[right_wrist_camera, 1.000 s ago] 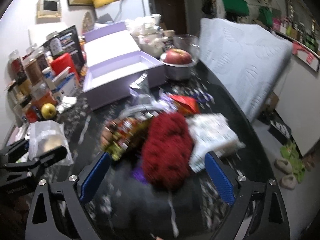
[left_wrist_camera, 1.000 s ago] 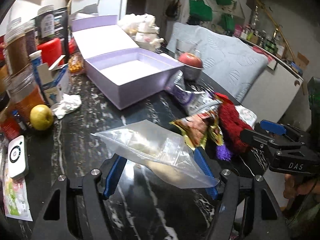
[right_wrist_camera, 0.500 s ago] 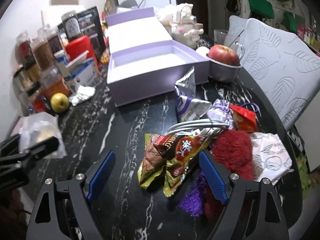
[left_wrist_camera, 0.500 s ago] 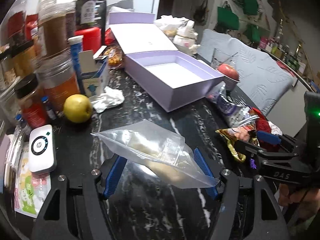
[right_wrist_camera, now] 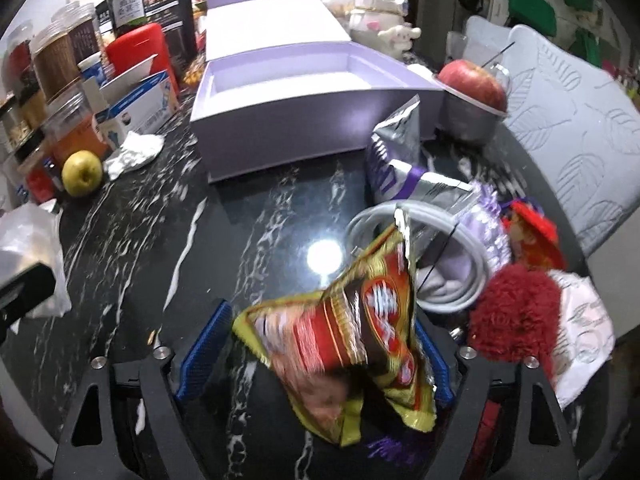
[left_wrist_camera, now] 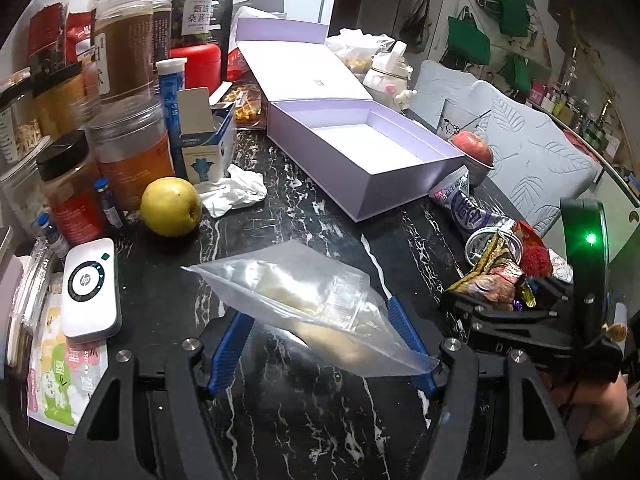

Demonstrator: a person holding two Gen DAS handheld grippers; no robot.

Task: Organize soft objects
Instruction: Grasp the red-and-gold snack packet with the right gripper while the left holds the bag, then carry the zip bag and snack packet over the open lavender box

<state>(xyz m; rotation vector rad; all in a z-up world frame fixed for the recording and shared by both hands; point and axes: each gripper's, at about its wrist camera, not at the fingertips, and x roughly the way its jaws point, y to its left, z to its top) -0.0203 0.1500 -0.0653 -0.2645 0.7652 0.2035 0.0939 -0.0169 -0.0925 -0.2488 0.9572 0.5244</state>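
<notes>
Both wrist views look steeply down, close over the black marble table, sharing the lilac box

Home kitchen-dining corner: black marble table; food jars at ten o'clock; green tote bags hung at two o'clock.

Left hand-held gripper: blue pads clamped on a clear zip plastic bag with pale contents, held above the black marbled desk
Behind: open lilac cardboard box, empty
Left: yellow-green apple, crumpled white tissue, white rounded device
Right: right hand-held gripper at a gold-and-red snack packet
</notes>
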